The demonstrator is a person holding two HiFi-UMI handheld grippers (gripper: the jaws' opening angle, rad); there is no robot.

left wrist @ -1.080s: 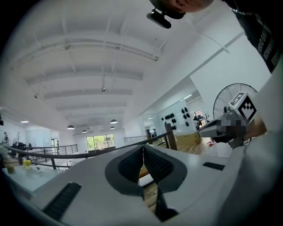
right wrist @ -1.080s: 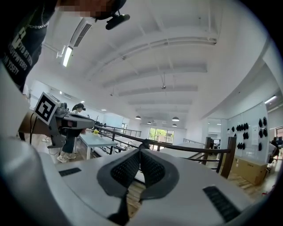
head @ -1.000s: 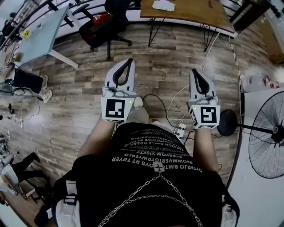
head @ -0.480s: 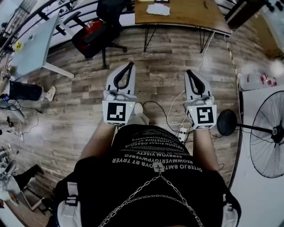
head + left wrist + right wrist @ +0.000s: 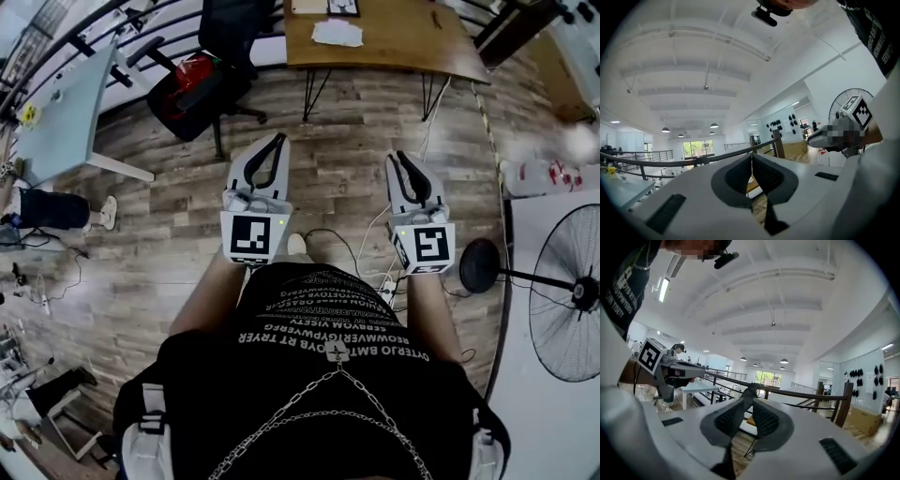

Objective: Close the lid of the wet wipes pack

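Observation:
A flat white pack (image 5: 337, 34), too small to show its lid, lies on the wooden table (image 5: 403, 42) far ahead across the floor. My left gripper (image 5: 277, 139) is held level in front of the person with nothing in it. Its jaws meet at the tips (image 5: 751, 154), so it is shut. My right gripper (image 5: 397, 156) is level beside it and also empty. Its jaws (image 5: 750, 391) have just been opening and show a narrow gap between the pads. Each gripper view shows the other gripper at its edge. Neither shows the pack.
A black office chair with a red bag (image 5: 202, 66) stands left of the wooden table. A pale table (image 5: 66, 98) is at far left. A standing fan (image 5: 562, 300) is at right. Cables and a power strip (image 5: 384, 281) lie on the floor by the person's feet.
Both grippers have travelled forward with the person across the wood floor. The wooden table with the white pack now sits lower in the head view, closer than before.

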